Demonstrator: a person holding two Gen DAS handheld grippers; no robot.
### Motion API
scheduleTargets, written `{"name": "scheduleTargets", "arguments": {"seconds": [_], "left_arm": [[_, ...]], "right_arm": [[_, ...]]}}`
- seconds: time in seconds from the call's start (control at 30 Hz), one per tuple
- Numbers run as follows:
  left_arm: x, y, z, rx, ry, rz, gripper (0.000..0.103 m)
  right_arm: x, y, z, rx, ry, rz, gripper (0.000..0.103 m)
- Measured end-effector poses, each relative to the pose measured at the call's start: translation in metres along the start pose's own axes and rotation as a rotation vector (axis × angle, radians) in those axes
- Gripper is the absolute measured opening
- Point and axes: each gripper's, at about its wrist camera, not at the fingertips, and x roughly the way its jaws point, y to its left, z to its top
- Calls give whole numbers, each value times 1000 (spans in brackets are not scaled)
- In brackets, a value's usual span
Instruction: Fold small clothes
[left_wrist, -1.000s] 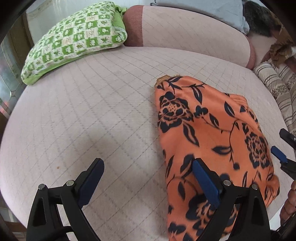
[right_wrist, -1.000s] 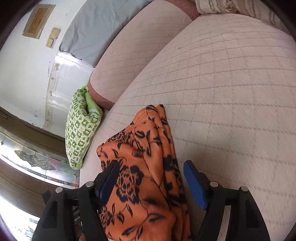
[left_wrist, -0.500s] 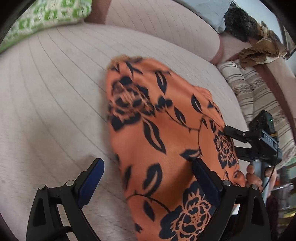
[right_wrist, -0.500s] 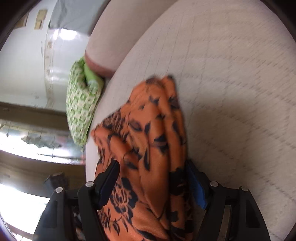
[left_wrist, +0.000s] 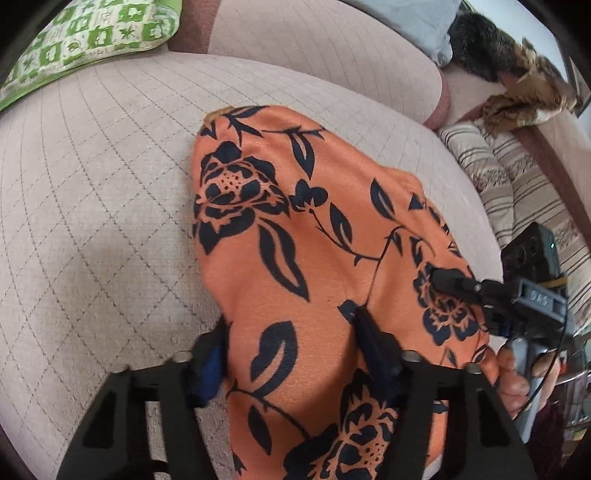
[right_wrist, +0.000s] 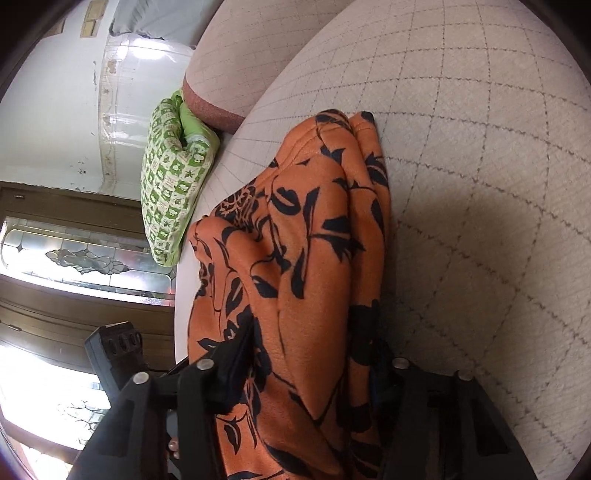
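Both tools (left_wrist: 291, 354) (right_wrist: 314, 362) pinch orange garment (left_wrist: 295, 229)

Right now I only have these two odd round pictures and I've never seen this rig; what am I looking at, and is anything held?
Each picture comes from a fisheye camera mounted on a hand-held two-finger gripper, looking along its fingers. A person carries one in each hand.

In the left view, the left gripper has just been closing and pinches the near edge of the orange floral garment, which lies on a quilted sofa cushion. The right gripper shows at the right.

In the right view, the right gripper has also just closed on the bunched garment. A green checked pillow lies behind.
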Motion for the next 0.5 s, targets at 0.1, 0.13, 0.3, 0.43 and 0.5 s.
{"name": "scheduleTargets", "arguments": {"seconds": [0.1, 0.13, 0.3, 0.43, 0.5], "left_arm": [[-2, -4, -2, 19, -4, 21, 51], [-2, -6, -3, 23, -6, 35, 51], [-5, -27, -10, 79, -34, 140, 46], [-13, -46, -14, 133, -66, 220, 45], [-19, -51, -16, 153, -84, 249, 44]], "right_arm": [[-1, 10, -2, -40, -23, -9, 47], [-2, 14, -3, -56, -30, -10, 47], [-7, 17, -7, -71, -56, 10, 45], [-14, 19, -13, -77, -74, 32, 44], [-18, 23, -16, -78, -85, 49, 44]]}}
